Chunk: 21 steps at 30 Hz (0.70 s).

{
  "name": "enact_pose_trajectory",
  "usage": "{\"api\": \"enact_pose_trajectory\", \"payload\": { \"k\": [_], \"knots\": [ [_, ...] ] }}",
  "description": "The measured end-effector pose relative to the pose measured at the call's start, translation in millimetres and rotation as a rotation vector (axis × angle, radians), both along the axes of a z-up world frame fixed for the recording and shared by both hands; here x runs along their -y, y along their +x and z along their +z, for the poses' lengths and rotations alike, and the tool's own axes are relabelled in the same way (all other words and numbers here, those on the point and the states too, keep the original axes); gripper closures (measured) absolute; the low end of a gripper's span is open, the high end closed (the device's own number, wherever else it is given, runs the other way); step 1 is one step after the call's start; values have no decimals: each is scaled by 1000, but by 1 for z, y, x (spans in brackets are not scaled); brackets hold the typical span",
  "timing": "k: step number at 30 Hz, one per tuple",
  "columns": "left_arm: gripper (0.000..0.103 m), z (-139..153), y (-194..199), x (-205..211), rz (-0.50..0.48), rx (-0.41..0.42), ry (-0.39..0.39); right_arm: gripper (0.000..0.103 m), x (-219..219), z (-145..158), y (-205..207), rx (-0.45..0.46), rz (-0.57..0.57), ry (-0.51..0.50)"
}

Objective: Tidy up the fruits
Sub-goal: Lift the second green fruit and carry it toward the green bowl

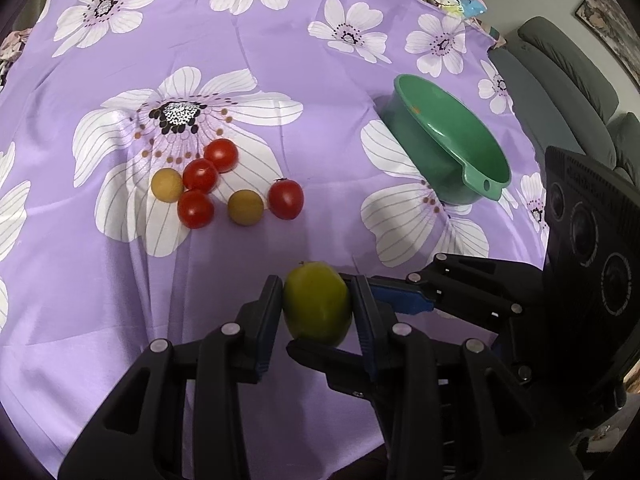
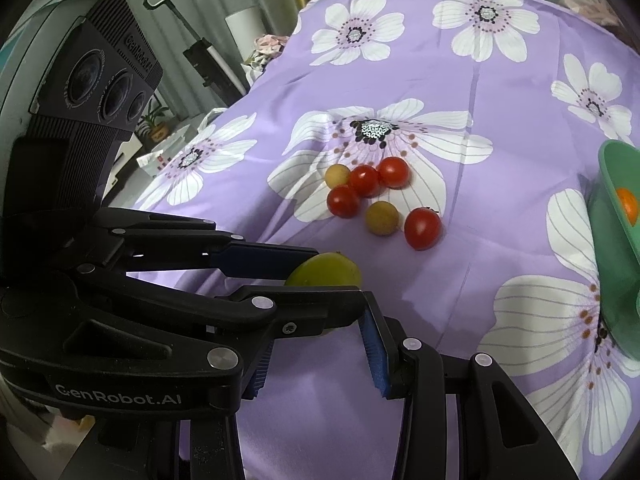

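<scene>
Fruit (image 1: 318, 304) is sitting pinched in our left gripper (image 1: 318, 308); we're holding our right gripper (image 2: 320, 354) slightly spread, gripping nothing.

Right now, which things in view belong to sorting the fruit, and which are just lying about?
Job:
- yellow-green oval fruit clamped in left gripper
- four red cherry tomatoes
- two yellow round fruits
- green plastic bowl

Lying about:
- grey sofa
- floral purple cloth
</scene>
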<state>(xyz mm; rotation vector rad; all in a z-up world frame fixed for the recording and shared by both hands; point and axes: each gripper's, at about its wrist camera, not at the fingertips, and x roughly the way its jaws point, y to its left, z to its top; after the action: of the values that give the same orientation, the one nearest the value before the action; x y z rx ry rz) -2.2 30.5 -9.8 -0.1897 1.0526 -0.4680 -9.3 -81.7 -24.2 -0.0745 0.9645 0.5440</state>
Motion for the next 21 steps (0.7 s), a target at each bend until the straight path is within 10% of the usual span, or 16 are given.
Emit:
{"api": "enact_pose_trajectory", "payload": {
  "k": [21],
  "knots": [
    [69, 10, 1, 23, -36, 29, 38, 60, 20, 9, -8, 36, -32, 22]
  ]
}}
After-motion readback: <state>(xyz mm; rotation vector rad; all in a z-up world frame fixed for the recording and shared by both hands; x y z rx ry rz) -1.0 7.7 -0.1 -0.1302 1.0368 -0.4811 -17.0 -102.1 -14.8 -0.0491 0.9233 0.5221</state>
